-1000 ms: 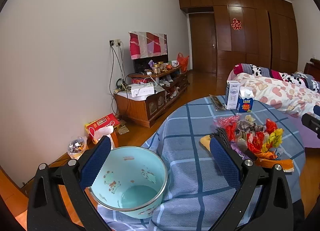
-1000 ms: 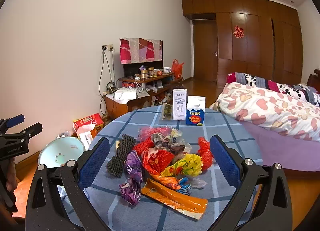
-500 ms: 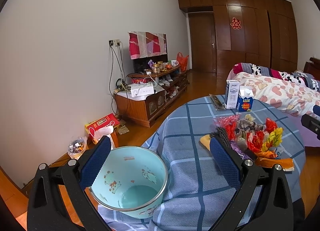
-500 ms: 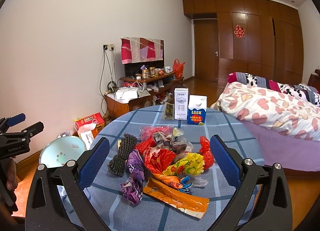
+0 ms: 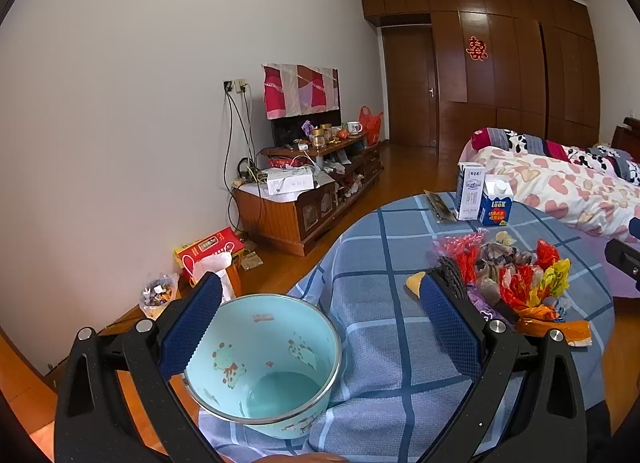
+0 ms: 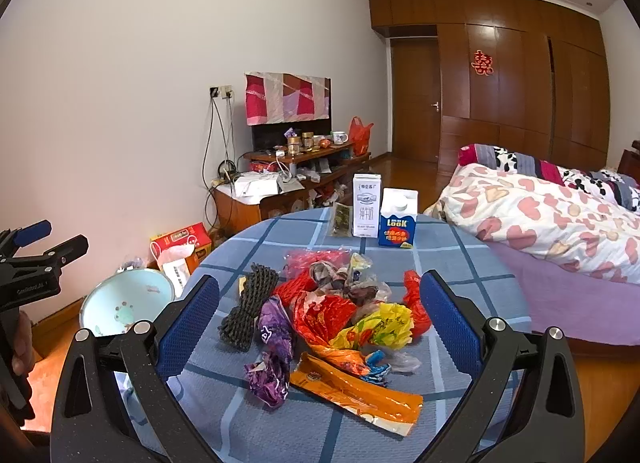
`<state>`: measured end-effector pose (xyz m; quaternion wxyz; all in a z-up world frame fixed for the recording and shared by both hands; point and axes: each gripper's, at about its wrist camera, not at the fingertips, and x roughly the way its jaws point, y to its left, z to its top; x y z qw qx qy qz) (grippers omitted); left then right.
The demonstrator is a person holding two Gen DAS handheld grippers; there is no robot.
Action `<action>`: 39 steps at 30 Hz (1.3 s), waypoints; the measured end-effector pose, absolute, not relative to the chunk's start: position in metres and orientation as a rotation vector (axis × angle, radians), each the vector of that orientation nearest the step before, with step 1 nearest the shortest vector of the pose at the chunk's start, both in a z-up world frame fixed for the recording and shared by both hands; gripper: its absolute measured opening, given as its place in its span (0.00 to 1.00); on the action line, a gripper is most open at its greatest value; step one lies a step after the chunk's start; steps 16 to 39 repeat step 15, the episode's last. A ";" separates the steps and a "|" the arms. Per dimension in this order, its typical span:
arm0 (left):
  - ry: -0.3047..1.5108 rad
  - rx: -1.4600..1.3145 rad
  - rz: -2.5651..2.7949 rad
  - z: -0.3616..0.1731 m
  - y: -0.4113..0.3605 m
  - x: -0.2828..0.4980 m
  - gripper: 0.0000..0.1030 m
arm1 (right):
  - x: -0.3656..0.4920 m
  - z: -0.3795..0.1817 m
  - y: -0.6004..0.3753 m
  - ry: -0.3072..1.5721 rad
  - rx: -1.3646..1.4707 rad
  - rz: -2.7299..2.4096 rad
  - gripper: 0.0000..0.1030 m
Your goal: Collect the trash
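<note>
A pile of crumpled wrappers lies on the round table with the blue checked cloth: red, yellow, purple, a black net piece and a flat orange packet. My right gripper is open just in front of the pile. A light blue enamel pot sits at the table's left edge. My left gripper is open, with its left finger by the pot's rim. The pile also shows in the left wrist view.
Two milk cartons, white and blue, stand at the table's far side beside a dark packet. A bed is to the right. A TV cabinet and boxes stand along the left wall.
The right gripper has crept slightly closer to the pile. The left gripper and pot have hardly moved.
</note>
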<state>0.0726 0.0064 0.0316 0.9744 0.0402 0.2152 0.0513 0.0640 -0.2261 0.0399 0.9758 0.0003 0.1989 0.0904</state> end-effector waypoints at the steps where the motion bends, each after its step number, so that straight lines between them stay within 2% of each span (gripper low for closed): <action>1: 0.437 0.080 0.101 0.032 0.007 0.073 0.94 | 0.064 0.039 -0.225 0.403 0.000 0.183 0.95; 39: 0.446 0.079 0.078 0.030 0.006 0.073 0.94 | 0.065 0.036 -0.220 0.409 -0.006 0.194 0.95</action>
